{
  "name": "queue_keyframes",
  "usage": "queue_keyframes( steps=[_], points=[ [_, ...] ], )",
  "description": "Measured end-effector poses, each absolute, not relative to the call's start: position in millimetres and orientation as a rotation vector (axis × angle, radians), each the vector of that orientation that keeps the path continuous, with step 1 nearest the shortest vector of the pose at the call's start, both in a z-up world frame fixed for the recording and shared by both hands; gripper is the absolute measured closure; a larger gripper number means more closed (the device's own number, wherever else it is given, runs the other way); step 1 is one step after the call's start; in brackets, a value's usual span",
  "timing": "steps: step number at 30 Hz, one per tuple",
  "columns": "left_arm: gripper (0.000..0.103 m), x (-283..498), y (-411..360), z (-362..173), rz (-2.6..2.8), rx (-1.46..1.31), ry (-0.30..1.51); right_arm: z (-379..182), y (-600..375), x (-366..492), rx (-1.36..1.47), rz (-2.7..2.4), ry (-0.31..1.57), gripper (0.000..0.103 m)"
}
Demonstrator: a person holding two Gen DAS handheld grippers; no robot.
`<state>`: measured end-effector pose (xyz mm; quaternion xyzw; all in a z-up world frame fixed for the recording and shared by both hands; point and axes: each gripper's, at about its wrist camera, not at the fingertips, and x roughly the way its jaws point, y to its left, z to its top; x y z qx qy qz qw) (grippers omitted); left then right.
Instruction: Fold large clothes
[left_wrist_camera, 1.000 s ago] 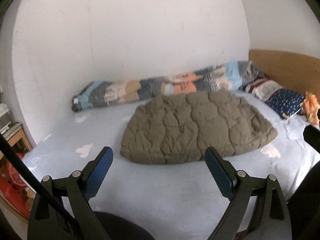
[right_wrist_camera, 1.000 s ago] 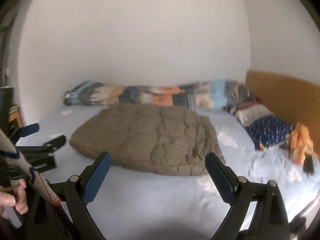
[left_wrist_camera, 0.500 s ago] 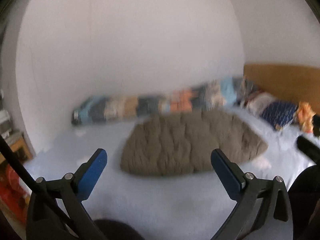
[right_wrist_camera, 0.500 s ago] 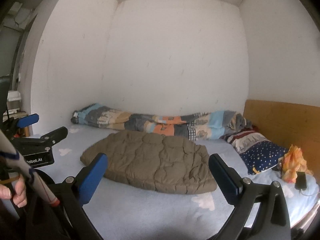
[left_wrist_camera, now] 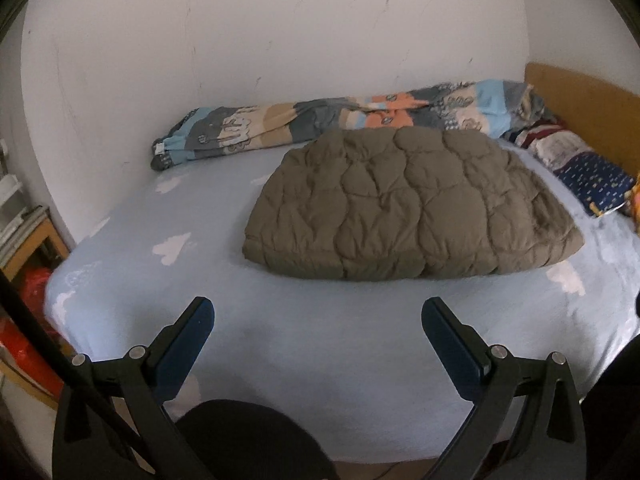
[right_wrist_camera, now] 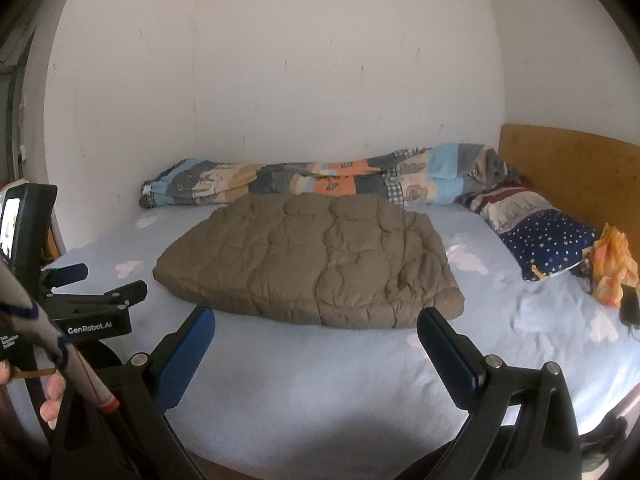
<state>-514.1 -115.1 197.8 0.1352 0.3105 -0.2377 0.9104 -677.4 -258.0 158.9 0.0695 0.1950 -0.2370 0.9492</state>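
Left gripper (left_wrist_camera: pixel 318 322) jaws spread a bit wider than a second ago, now fully apart and empty, tipped lower toward the bed (left_wrist_camera: pixel 280 344). Right gripper (right_wrist_camera: pixel 316 330) also apart, empty. Quilted olive garment (left_wrist_camera: pixel 408 208) sits frame centre, already folded flat; likely released.

The left gripper (left_wrist_camera: pixel 316 316) points forward and downward with its two blue-padded fingers (left_wrist_camera: pixel 188 336) spread as wide as they go and nothing between them. The right gripper (right_wrist_camera: pixel 316 328) is aimed at a shallower downward slant, its blue pads (right_wrist_camera: pixel 188 344) likewise far apart and gripping nothing. In the right wrist view the left gripper's black body (right_wrist_camera: pixel 96 312) shows off to the right gripper's left side, slightly ahead of it, and below it a few bare fingertips of the person's hand (right_wrist_camera: pixel 50 396) curl around a handle.
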Motion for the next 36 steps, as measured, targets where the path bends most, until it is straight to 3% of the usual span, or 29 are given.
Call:
queue_keyframes(
  steps=[36],
  points=[
    [0.0, -507.0, -114.8, 192.0, -0.447, 0.286, 0.681, 146.0, -251.5, -664.1, 0.105, -0.488, 0.459, 0.0]
  ],
)
